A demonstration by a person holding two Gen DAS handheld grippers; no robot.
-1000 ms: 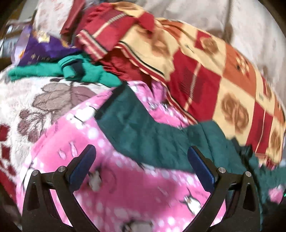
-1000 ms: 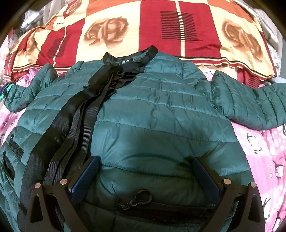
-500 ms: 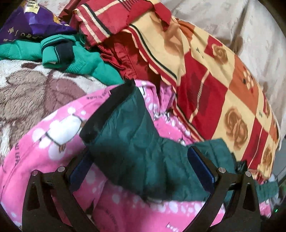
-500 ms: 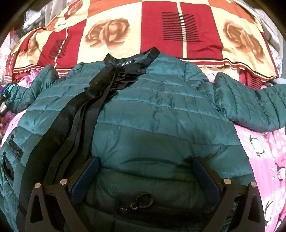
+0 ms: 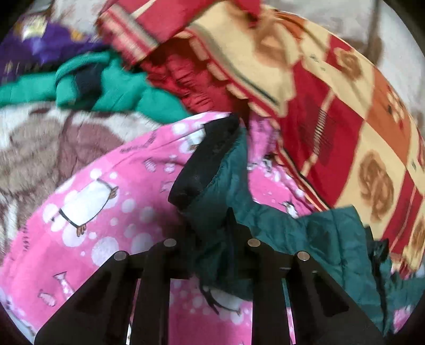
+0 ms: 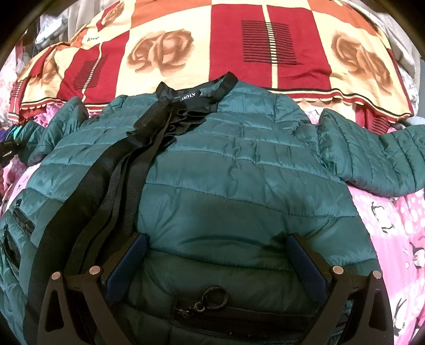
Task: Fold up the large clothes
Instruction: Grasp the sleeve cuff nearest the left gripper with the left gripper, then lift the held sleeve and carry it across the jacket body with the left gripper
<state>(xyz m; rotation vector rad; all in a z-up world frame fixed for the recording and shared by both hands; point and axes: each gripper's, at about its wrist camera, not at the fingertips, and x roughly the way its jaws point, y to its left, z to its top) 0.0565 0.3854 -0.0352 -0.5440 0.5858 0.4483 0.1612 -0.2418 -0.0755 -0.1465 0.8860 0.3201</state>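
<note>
A small black neck label [image 6: 188, 97] sewn inside the black collar [image 6: 225, 81] of the green quilted jacket [image 6: 239, 172] carries pale capitals that read roughly "HOLY", the first letter unclear; above and left of that collar, the rose-patterned blanket [image 6: 265, 16] bears the small dark word "love" [image 6: 93, 39]; the left wrist view gives nothing readable.

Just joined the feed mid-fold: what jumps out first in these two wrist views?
A dark green quilted jacket fills the right wrist view, spread front-up on a pink penguin-print blanket, black ribbon trailing from its collar; the right tongs stand open over its hem. In the left view, the left tongs are shut on the jacket's sleeve near its black cuff. A red and cream rose-print blanket lies behind.
</note>
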